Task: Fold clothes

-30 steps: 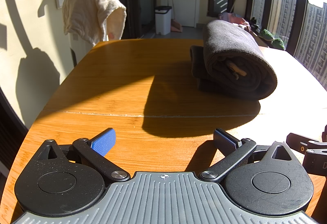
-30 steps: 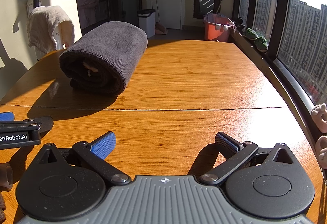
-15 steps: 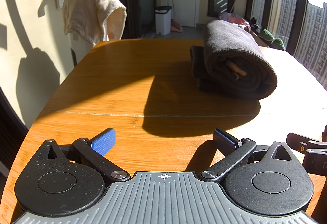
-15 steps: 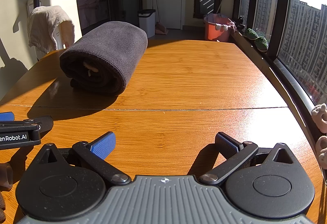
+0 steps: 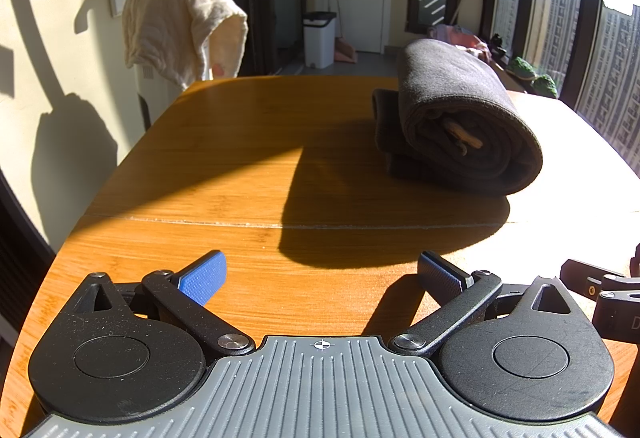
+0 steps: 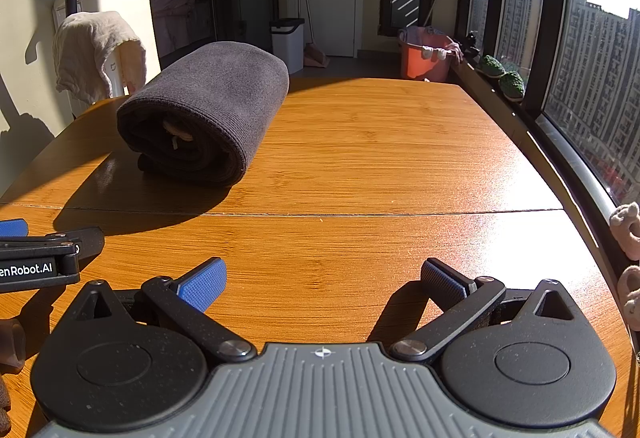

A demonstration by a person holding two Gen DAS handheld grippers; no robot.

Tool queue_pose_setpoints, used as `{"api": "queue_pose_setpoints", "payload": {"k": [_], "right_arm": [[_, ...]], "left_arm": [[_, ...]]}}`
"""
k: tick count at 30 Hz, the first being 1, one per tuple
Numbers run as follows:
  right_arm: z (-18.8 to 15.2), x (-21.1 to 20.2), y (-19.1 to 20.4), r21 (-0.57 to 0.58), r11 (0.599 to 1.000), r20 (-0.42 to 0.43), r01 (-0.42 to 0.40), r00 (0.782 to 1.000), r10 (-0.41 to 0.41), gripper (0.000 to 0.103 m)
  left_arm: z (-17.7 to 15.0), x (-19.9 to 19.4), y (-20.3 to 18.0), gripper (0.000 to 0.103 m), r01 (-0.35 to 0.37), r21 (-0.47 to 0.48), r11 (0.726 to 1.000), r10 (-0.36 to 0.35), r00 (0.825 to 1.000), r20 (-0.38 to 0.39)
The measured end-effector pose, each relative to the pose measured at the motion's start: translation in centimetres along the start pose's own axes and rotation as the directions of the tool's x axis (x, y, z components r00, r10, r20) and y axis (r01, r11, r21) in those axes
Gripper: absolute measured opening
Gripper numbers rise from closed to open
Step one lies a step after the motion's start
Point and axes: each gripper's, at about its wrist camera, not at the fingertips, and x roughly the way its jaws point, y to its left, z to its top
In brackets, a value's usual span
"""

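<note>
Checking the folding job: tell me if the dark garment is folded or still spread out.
Folded. The dark garment sits as a compact roll on the table, layers showing at its near end.

The only clear lettering is in the right wrist view: white print reading "enRobot.AI" on the black body of the left gripper (image 6: pixel 38 258), which pokes in at the picture's left edge over the near left part of the table (image 6: pixel 360 158). The word is cut off at the frame edge, so its start cannot be read. In the left wrist view, the right gripper (image 5: pixel 608 298) at the right edge shows 1 pale letter, seemingly a "D", with the rest cut off. Nothing else is legible.
</note>
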Motion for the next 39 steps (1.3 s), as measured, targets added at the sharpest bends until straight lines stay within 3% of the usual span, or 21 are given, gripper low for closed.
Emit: {"api": "queue_pose_setpoints", "payload": {"k": [39], "right_arm": [[-0.06, -0.18, -0.28, -0.007, 1.0, -0.001, -0.008, 1.0, 0.008, 0.103]], "left_arm": [[-0.13, -0.27, 0.31, 0.103, 0.018, 0.012, 1.0, -0.018, 1.0, -0.006]]}}
